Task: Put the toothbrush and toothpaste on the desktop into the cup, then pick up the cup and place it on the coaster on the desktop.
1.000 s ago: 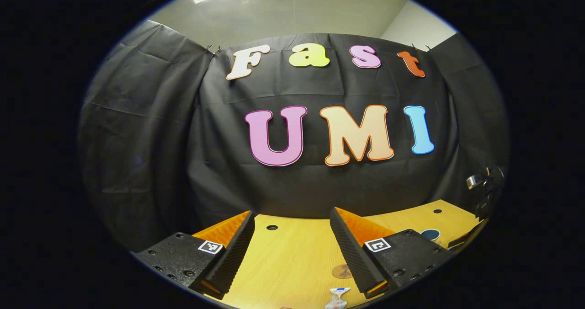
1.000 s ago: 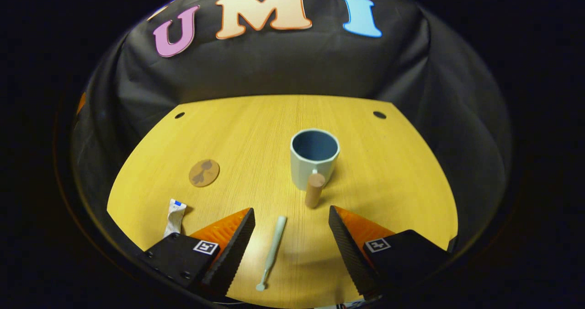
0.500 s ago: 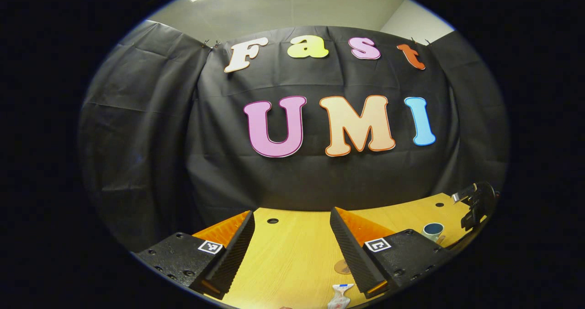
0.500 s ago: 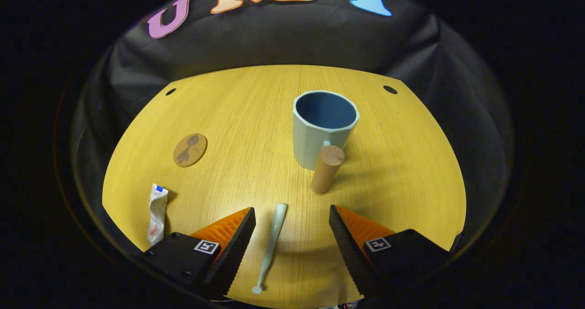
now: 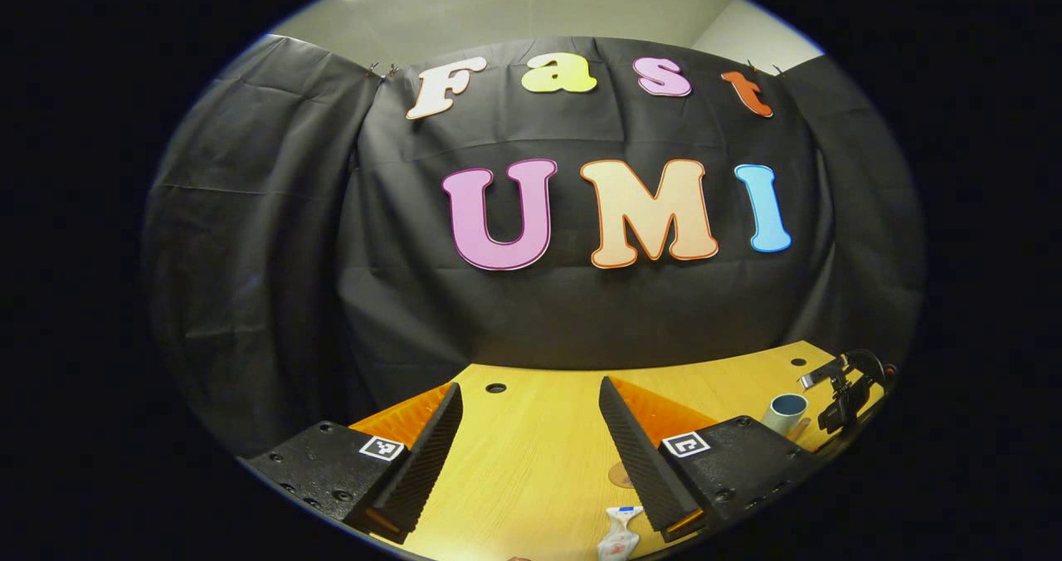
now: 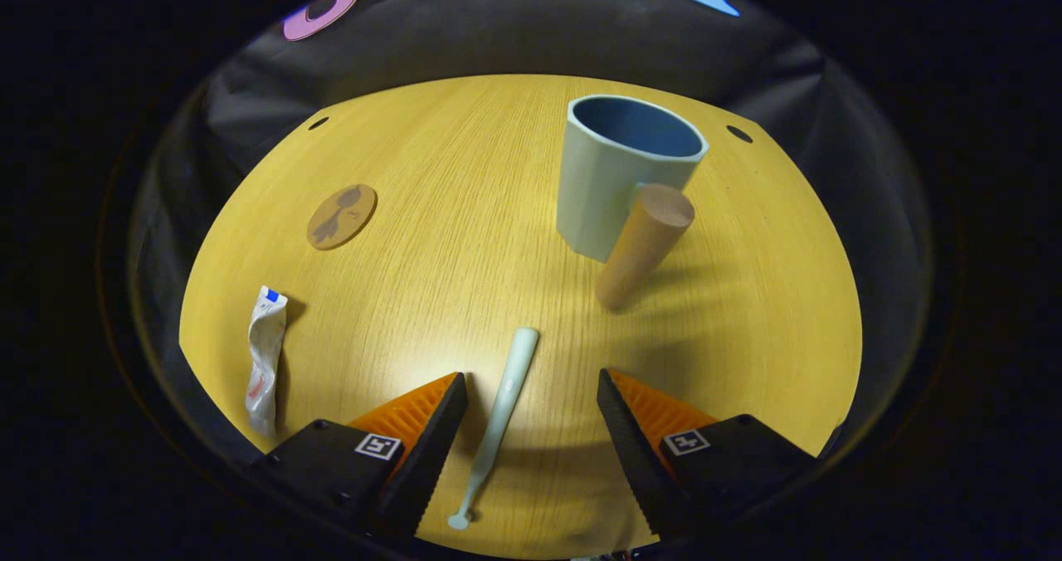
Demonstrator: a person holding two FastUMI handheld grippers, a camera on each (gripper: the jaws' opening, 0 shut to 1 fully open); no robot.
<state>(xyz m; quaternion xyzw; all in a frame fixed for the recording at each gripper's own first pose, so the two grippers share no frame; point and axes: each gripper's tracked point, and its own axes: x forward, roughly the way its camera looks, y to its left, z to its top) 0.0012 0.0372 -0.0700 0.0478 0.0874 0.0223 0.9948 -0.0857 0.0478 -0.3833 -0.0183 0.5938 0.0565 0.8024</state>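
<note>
My right gripper (image 6: 531, 428) is spread wide over the toothbrush (image 6: 498, 416), which lies flat just in front of the cup (image 6: 618, 175). Left of the cup, the coaster (image 6: 341, 216) and toothpaste (image 6: 265, 358) lie apart. My left gripper (image 5: 531, 436) is also spread, holding nothing.

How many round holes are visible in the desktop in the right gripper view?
2. One hole sits at the far left edge of the desktop, beyond the coaster; the other hole sits at the far right, behind the cup. Others may lie beyond sight.
</note>
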